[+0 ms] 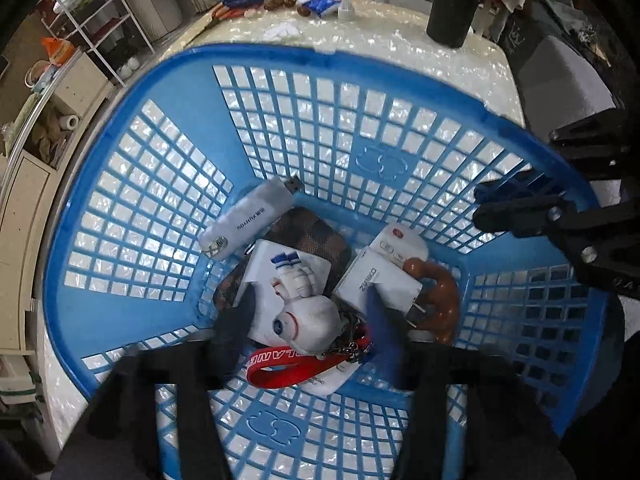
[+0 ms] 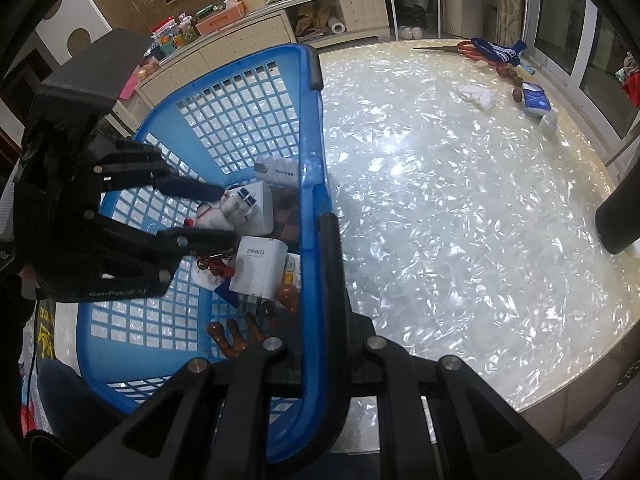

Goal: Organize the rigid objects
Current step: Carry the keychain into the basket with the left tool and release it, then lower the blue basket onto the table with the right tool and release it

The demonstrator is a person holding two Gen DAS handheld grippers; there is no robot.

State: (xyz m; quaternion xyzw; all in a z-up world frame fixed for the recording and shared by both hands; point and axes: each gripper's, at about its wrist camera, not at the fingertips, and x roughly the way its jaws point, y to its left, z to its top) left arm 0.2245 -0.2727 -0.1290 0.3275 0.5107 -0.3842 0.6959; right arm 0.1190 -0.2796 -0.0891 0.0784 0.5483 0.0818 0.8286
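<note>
Two black fingers of the left gripper are seen spread apart low inside a blue plastic lattice basket, with nothing grasped between them. Between and just beyond those fingers a small white astronaut figurine is found, lying on a flat white card-like pack, with a red lanyard strap and a dark chain trailing from it toward the camera. Beyond the left-hand finger a silver-white USB stick is leaned against the basket wall, and under the pack a brown checkered pouch is laid. Beside the right-hand finger a white wall charger cube with metal prongs is seen, touching a white remote-like device and a glossy brown curved hair claw. From the right wrist view, the right gripper is shown clamped on the basket's blue rim, one finger lying outside the wall and the other inside; the left gripper is visible to the left of it, reaching down into the basket with its fingers parted. Outside the basket, to the right of the right fingers, a pearly white shell-patterned tabletop is spread, with red-handled scissors, blue-and-white packets and a black cylinder well apart along its far edge.
</note>
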